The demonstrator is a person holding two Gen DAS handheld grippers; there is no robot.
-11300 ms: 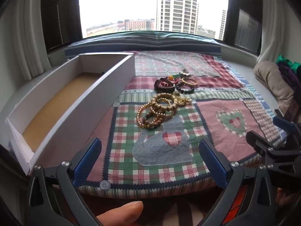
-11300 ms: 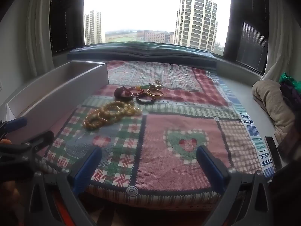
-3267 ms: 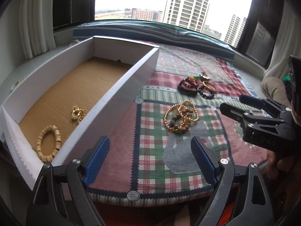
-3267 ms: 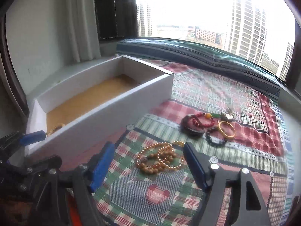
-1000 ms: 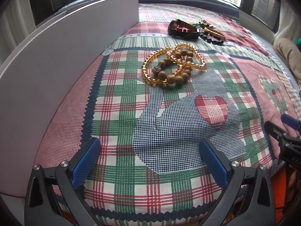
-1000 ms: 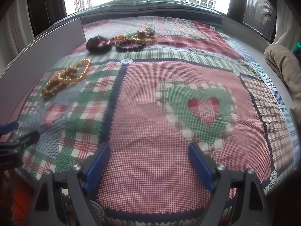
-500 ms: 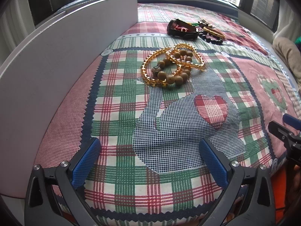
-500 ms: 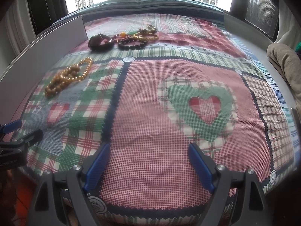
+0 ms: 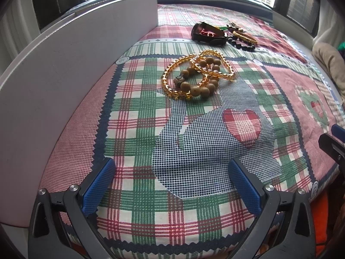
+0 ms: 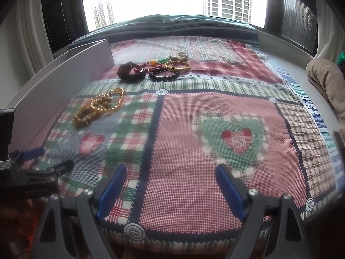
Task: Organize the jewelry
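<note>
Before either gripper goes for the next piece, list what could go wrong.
The amber bracelets and wooden-bead bracelet overlap, so one pinch may lift several or drag the rest. The far cluster is just as tangled. The white box wall stands tall beside them; a low carry could snag it.

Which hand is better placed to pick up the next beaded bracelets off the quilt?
Left, probably. The left gripper faces the tangle of beaded bracelets almost head on, jaws open and empty, beside the white box. The right gripper is open too, but the bracelets lie far off to its left.
</note>
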